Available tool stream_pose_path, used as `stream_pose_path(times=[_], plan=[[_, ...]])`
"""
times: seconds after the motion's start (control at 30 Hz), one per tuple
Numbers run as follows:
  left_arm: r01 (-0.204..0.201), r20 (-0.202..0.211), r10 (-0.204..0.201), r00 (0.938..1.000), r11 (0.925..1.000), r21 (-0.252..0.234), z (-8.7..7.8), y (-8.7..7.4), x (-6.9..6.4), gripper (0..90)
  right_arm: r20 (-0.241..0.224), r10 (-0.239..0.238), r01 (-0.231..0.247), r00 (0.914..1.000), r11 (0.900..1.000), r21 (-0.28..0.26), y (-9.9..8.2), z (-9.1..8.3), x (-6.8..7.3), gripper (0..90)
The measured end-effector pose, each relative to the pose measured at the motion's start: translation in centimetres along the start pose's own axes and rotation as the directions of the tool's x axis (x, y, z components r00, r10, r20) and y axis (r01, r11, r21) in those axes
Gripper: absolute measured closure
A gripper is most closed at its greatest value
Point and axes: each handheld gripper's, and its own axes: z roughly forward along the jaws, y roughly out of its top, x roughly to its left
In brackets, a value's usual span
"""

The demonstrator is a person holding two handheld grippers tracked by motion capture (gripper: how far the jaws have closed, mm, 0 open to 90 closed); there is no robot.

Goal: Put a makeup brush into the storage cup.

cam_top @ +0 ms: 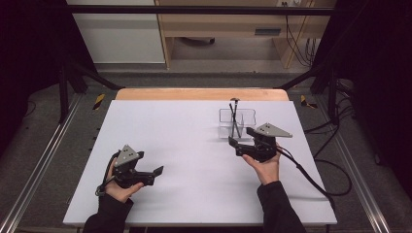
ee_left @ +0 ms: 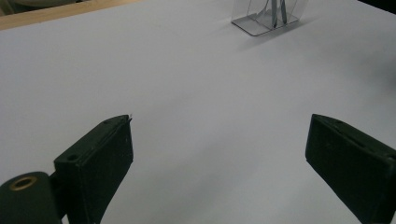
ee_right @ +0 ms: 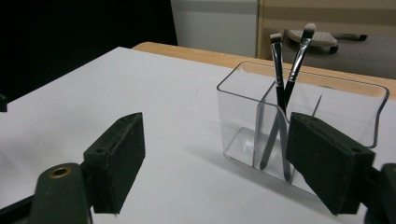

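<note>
The clear holder [cam_top: 236, 123] with two crossed brushes [ee_right: 280, 100] stands near the table's [cam_top: 170, 126] far right edge, and the right gripper [cam_top: 241, 137] sits just beside its near wall, jaws wide with nothing between them. The left gripper [cam_top: 158, 171] rests well apart toward the near left, jaws wide and empty, bare white table all around it.

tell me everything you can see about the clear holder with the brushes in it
The clear holder looks like see-through plastic: a box with rounded corners, an open top and an upright divider that splits it into compartments. It stands upright on the white table, toward the far right. Two black-handled brushes stand in it, crossing each other, bristles up above the rim. The right gripper is close beside it with its jaws apart; I can't tell whether they touch.
</note>
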Motion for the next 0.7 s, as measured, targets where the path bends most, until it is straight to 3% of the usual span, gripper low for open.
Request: stream_pose_path(times=[0.33,0.7], plan=[[0.009,0.004,-0.009,1.0000,0.9998,-0.016,-0.3,-0.1,0.4,6.6,-0.025,-0.018,0.018,0.9995,0.9998,0.004,-1.1,-2.1,0.2,10.1],[0.007,-0.005,-0.007,1.0000,0.9998,-0.020,-0.5,-0.4,0.6,6.4,-0.034,-0.025,0.026,0.9991,0.9995,0.017,-3.0,-4.1,0.1,6.7]])
